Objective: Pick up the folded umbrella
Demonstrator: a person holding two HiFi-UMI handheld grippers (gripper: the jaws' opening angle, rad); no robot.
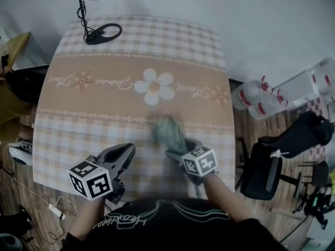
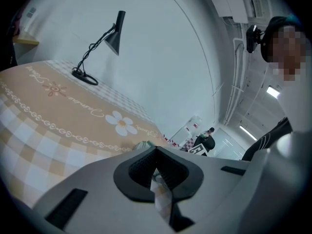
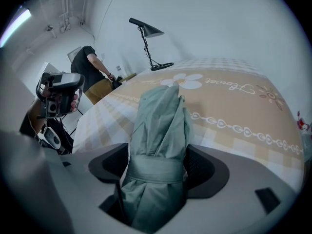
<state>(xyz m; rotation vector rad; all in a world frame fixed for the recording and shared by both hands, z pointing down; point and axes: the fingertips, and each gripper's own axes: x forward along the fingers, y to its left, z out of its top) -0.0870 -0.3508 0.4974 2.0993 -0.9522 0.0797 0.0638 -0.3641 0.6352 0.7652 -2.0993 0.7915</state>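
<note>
Sage-green fabric, soft and creased, makes up the folded umbrella (image 3: pixel 158 145): a plump bundle of loose pleats, cinched round the middle by a flat strap of the same cloth. It is over the near half of the tabletop (image 1: pixel 104 88), just below a printed daisy (image 1: pixel 154 86). Whether it rests flat on the cloth or is tipped up off it, I cannot tell.

A smooth cloth covers the tabletop. It has a cream-and-tan check at both ends and a beige band across the middle, edged with small looped trim.

The right gripper (image 3: pixel 158 156) is grey moulded plastic with dark ribbed pads. Its jaws stand wide apart and the umbrella runs lengthwise between them, its strap level with the pads. The fabric fills the gap and reaches both pads, yet shows no squeeze.

The left gripper (image 2: pixel 156 149) sits to the umbrella's left, apart from it. Its jaws are together at the tips with nothing between them; only a sliver of checked cloth shows through the slit behind. Each gripper carries a white cube with black square markers.

A black lamp (image 1: pixel 103 33) with a thin wire stem, cone shade and ring base stands at the far edge.

Curling script on the beige band seems to read "Flower". Clear bottles (image 1: pixel 256 101) on the wooden floor wear red labels whose print is too small to read.
</note>
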